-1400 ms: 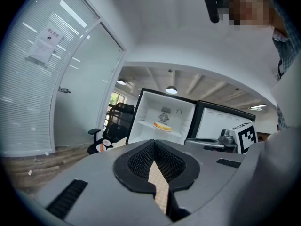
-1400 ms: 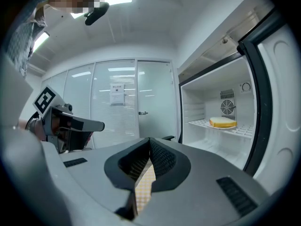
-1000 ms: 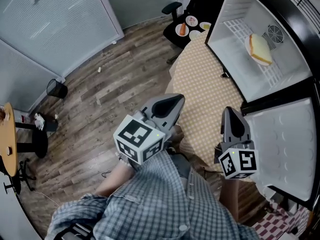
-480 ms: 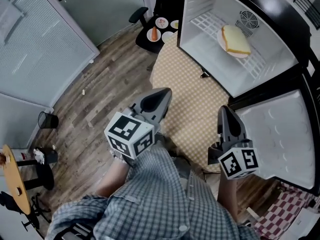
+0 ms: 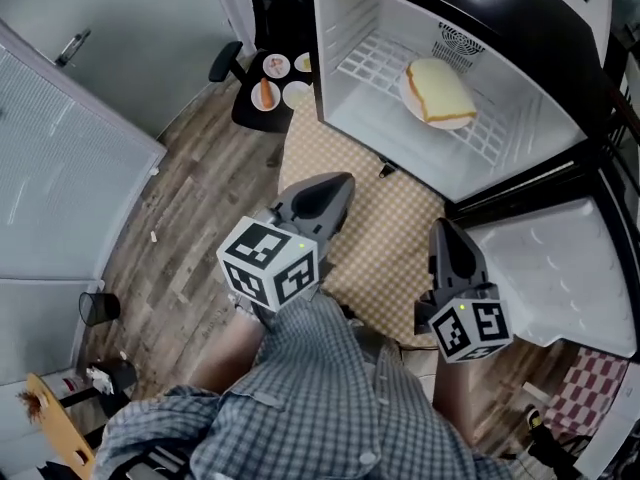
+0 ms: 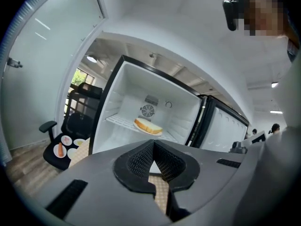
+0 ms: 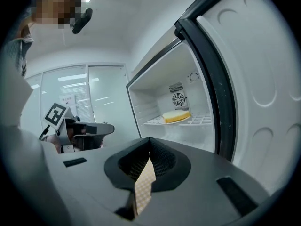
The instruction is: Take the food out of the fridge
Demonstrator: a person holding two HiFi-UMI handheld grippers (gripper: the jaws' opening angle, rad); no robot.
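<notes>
A: Head view shows plates (image 5: 268,80) on a chair (image 5: 243,114) beside the fridge (image 5: 345,118); right gripper view misses them.
B: Inside, a sandwich (image 5: 438,93) on the wire shelf (image 5: 365,63). Left gripper (image 5: 338,186), right gripper (image 5: 444,232): jaws together, empty.

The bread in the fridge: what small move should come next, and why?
Probably open the right gripper and move it forward toward the plate. The fridge is open, the bread lies on that plate on the wire shelf, and both it and the left gripper are shut, empty and short of the fridge.
</notes>
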